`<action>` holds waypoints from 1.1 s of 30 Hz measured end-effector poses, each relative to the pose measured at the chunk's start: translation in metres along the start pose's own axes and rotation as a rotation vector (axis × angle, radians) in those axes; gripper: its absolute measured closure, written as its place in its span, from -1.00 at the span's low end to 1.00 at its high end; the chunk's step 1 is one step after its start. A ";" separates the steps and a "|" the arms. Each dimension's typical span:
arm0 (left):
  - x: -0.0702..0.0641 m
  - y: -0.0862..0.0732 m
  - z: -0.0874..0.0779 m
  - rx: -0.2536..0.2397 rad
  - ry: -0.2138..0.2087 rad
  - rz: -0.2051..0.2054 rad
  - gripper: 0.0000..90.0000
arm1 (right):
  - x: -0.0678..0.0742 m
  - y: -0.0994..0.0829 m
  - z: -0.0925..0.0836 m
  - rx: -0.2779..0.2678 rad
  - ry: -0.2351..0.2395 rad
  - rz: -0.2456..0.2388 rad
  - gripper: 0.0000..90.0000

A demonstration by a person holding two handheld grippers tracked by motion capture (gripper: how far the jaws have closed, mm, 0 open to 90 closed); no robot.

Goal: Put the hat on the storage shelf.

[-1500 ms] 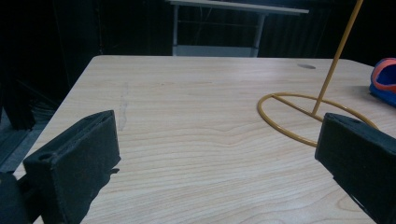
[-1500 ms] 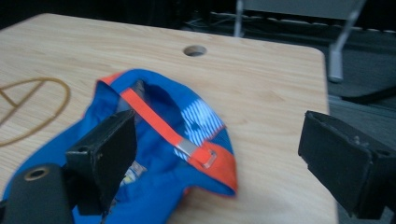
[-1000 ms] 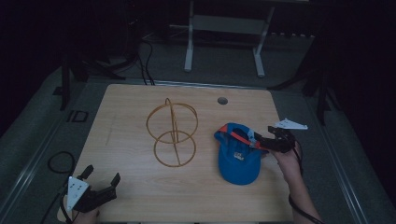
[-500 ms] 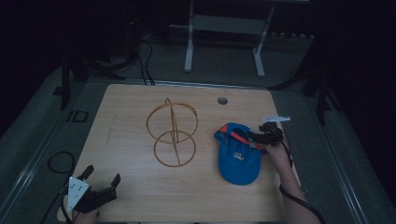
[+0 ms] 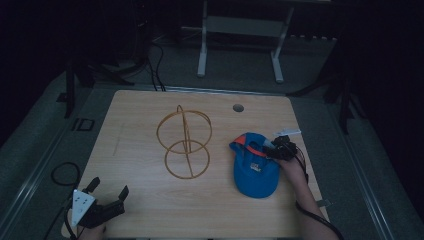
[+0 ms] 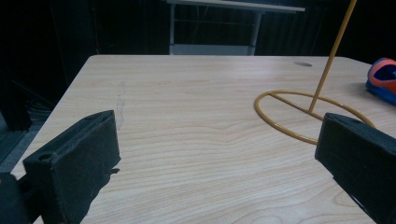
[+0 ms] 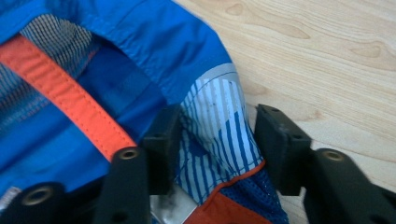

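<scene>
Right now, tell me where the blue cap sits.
In the high view the blue cap lies on the right side of the table, just right of the yellow wire stand, with the right tongs at its rear edge.

room: dim — dark walls | floor (image 5: 45, 125): grey carpet | counter (image 5: 140, 130): pale wood, round grommet hole (image 5: 238, 107) near far edge | beyond: white metal frame (image 5: 240, 45) | cables (image 5: 157, 60) — on floor
</scene>
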State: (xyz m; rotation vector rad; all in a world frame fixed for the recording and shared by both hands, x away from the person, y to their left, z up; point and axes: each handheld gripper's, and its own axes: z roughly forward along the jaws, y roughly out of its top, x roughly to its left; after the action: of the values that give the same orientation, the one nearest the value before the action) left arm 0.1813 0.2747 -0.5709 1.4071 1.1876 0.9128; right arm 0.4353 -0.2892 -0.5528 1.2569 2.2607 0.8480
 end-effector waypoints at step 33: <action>-0.007 0.003 0.000 0.019 -0.039 0.007 -0.95 | 0.026 0.045 -0.065 -0.155 0.002 -0.061 0.95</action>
State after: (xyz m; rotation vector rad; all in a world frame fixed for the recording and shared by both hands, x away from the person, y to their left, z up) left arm 0.1802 0.2683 -0.5673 1.4389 1.1655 0.8773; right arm 0.4102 -0.2686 -0.4766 1.1129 2.1760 0.9817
